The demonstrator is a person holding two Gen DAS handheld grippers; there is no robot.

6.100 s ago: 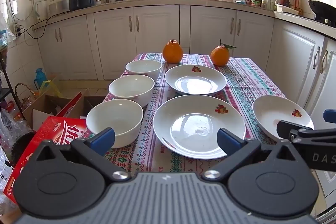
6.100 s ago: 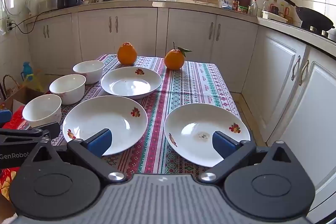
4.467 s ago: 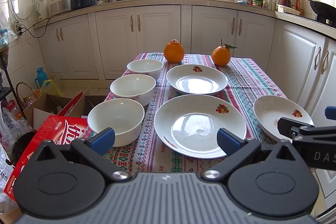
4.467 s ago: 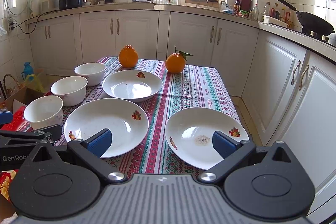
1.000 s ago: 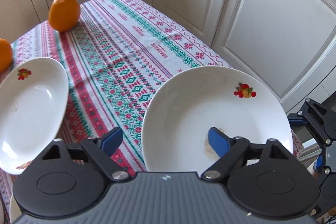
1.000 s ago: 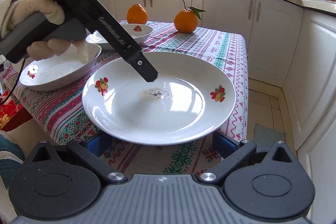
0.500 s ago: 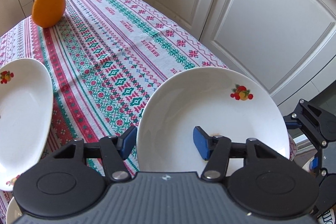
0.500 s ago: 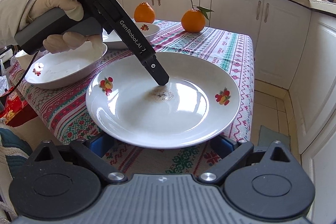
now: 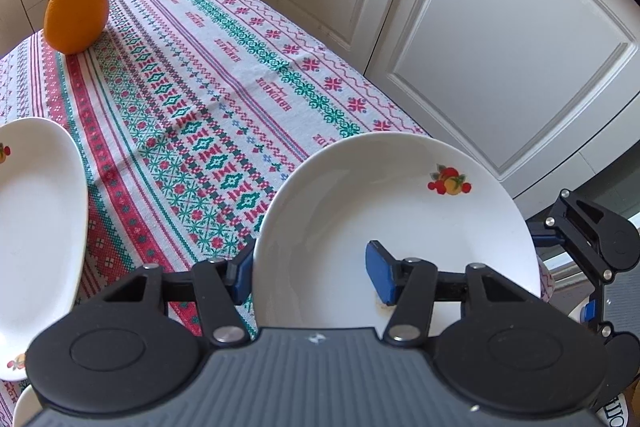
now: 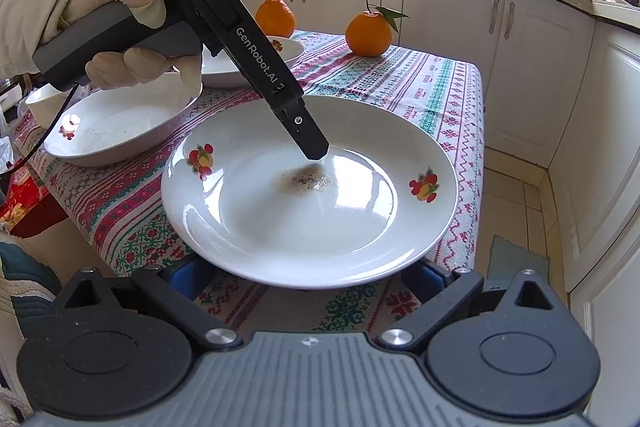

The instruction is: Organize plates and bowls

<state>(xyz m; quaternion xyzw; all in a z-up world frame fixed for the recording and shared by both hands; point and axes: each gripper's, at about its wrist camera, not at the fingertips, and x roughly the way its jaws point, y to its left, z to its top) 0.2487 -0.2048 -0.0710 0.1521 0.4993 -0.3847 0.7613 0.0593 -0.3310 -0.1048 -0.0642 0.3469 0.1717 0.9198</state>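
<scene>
Since half a second ago, the left claw (image 9: 310, 273) has narrowed onto the near rim of the fruit-print plate (image 9: 400, 211), and its fingers now pinch that rim, one blue pad under the outside edge and the other pad (image 9: 378, 271) pressed on the inner surface beside a brownish residue patch (image 10: 306, 181). In the right wrist view the same plate sits at the near right corner of the counter (image 10: 440, 83), its near edge overhanging the striped tablecloth (image 9: 208, 99), and the left claw's finger comes down into the plate's well from the upper left, held by a gloved left hand (image 10: 132, 39). The right claw (image 10: 308, 277) stands wide, its two blue pads low on either side of the plate's near edge and partly hidden beneath it; whether they touch the plate cannot be told. Just beyond and to the left lies a second, larger white plate (image 10: 116, 123) with a small fruit mark, near the first but apart from it. Behind that is a third plate (image 10: 256, 63), partly hidden by the left tool. A white bowl (image 10: 40, 107) peeks out at the far left. Farthest on the counter stand two oranges, a plain orange (image 10: 275, 11) and a leafed orange (image 10: 368, 33) to its right, with white cabinet doors (image 10: 532, 67) behind them.
</scene>
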